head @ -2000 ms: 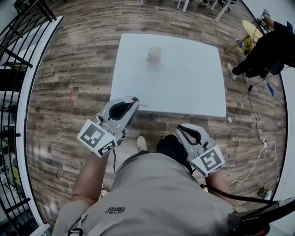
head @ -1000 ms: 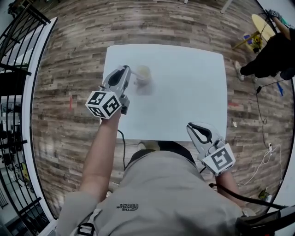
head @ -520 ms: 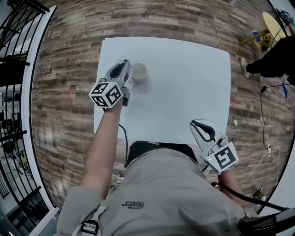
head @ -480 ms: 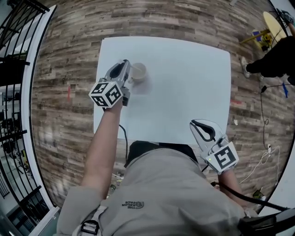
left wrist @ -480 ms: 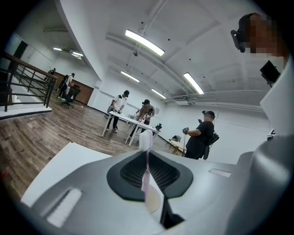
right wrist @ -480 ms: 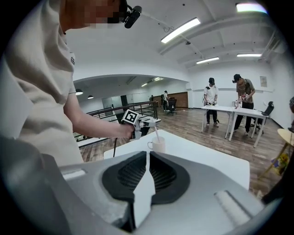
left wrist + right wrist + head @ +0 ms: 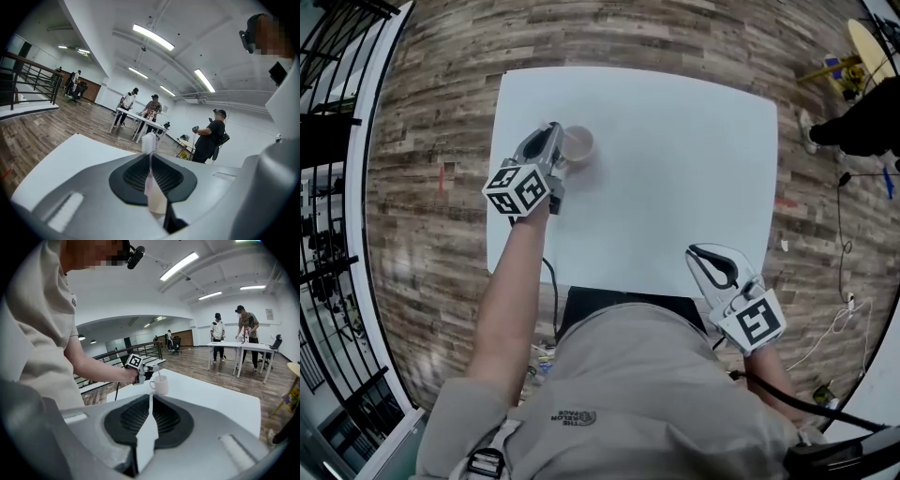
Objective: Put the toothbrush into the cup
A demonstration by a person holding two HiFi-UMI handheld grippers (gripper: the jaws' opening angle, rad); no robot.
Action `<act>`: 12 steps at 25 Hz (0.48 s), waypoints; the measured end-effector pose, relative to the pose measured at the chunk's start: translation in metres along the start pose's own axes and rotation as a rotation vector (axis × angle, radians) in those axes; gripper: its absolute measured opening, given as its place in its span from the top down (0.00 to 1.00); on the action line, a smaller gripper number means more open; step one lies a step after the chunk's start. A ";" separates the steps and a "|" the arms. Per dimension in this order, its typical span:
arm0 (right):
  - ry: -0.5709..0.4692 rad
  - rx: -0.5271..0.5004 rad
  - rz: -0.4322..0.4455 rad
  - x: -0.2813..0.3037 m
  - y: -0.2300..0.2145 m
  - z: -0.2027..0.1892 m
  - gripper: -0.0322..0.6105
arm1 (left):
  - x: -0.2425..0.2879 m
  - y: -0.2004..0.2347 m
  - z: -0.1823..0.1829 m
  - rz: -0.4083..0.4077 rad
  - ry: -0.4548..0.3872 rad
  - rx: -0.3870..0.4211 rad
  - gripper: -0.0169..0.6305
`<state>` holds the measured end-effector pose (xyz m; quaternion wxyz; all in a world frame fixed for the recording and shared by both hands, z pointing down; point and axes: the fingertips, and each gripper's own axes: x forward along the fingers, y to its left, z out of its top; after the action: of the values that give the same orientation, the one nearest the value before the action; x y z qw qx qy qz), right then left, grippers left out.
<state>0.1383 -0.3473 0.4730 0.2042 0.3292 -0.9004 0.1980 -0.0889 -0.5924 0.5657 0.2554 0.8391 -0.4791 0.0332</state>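
Observation:
The white cup (image 7: 579,143) stands on the white table (image 7: 675,178), toward its far left. My left gripper (image 7: 554,131) is right beside the cup's left rim, shut on the toothbrush (image 7: 149,164). The brush's bristle head (image 7: 148,141) sticks up past the jaws. From the right gripper view, the cup (image 7: 161,385) has the thin toothbrush (image 7: 159,376) slanting down into it from the left gripper (image 7: 149,372). My right gripper (image 7: 709,253) hangs over the table's near edge, shut with nothing in it; its jaws (image 7: 150,397) meet.
A black railing (image 7: 337,112) runs along the left of the wooden floor. A person in black (image 7: 862,127) and a yellow stool (image 7: 870,42) are at the far right, with cables (image 7: 839,309) on the floor. Other people stand at distant tables (image 7: 140,119).
My left gripper has gone from the table's near edge out to the cup and sunk beside its rim with the toothbrush. The right gripper has drifted slightly toward the table's near edge.

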 end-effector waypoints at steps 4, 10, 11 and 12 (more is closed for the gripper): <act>0.000 0.009 0.009 0.004 -0.004 -0.004 0.93 | 0.001 0.006 -0.008 0.013 0.010 -0.011 0.94; -0.004 0.023 0.024 0.009 -0.006 -0.005 0.93 | 0.002 0.010 -0.013 0.013 0.005 -0.056 0.94; -0.006 0.024 0.027 0.010 -0.006 -0.005 0.93 | 0.002 0.012 -0.014 0.013 0.002 -0.067 0.94; -0.007 0.025 0.030 0.011 -0.007 -0.006 0.93 | 0.001 0.014 -0.015 0.013 -0.001 -0.078 0.94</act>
<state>0.1365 -0.3548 0.4846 0.1941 0.3189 -0.9034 0.2110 -0.0964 -0.5921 0.5843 0.2873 0.8254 -0.4857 0.0158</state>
